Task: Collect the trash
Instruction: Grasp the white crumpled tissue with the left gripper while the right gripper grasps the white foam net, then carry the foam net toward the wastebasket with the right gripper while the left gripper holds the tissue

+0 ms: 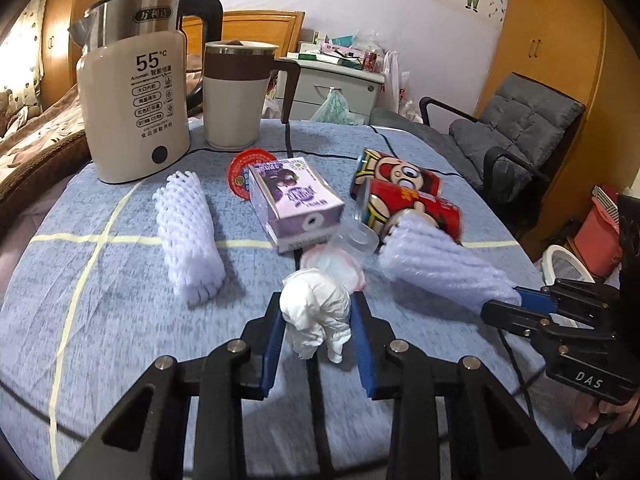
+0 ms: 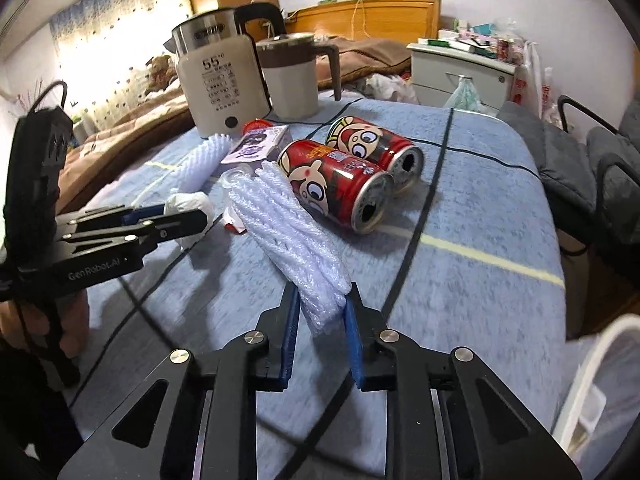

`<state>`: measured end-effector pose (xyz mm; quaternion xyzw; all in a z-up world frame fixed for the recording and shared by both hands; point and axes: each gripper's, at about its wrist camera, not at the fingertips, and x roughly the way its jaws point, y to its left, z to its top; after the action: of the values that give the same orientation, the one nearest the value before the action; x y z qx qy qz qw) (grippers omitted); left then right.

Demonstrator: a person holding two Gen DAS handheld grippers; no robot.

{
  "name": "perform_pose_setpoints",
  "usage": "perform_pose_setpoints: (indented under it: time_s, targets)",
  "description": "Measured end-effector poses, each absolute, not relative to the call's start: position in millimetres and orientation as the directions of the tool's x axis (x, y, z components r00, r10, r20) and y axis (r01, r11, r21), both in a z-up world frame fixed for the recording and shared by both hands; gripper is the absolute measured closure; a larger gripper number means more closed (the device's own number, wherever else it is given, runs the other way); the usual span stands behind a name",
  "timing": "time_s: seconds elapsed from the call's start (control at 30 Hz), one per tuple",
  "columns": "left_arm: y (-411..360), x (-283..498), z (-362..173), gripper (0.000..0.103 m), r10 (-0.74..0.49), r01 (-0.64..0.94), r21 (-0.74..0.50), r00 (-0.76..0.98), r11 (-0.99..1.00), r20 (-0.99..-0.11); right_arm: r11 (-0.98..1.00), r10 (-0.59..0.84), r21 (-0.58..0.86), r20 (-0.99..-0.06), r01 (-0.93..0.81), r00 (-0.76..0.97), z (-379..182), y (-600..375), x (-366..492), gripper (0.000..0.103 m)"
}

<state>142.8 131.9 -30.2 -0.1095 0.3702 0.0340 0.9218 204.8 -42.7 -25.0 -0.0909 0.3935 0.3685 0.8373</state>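
Note:
My left gripper (image 1: 316, 306) is shut on a crumpled white tissue (image 1: 314, 300), its blue pads pressing both sides just above the blue tablecloth (image 1: 100, 320). My right gripper (image 2: 322, 296) is shut on the near end of a white foam net sleeve (image 2: 288, 232), which lies against two red cartoon cans (image 2: 340, 184). In the right wrist view the left gripper (image 2: 188, 216) comes in from the left with the tissue (image 2: 188, 200). A second foam net sleeve (image 1: 190, 232), a purple drink carton (image 1: 296, 200), a red lid (image 1: 248, 168) and a clear plastic wrapper (image 1: 352, 240) also lie on the table.
A cream electric kettle (image 1: 132, 96) and a lidded mug (image 1: 236, 92) stand at the table's far side, with a black cord across the cloth. A white bin rim (image 2: 592, 380) shows off the table's right edge. A grey chair (image 1: 520, 132) stands beyond.

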Motion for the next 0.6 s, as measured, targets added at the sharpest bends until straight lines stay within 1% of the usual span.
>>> perform_pose_setpoints:
  time_s: [0.27,0.6]
  targets:
    - [102,117,-17,0.070,-0.023,-0.117,-0.165,0.744,0.979,-0.668,0.770,0.522,0.146,-0.704,-0.622,0.481,-12,-82,170,0.080]
    - [49,91,-1,0.070,-0.100,-0.017,-0.173,0.759,0.985,-0.644,0.840,0.475,0.160,-0.678,-0.518,0.561,6,-144,131,0.080]
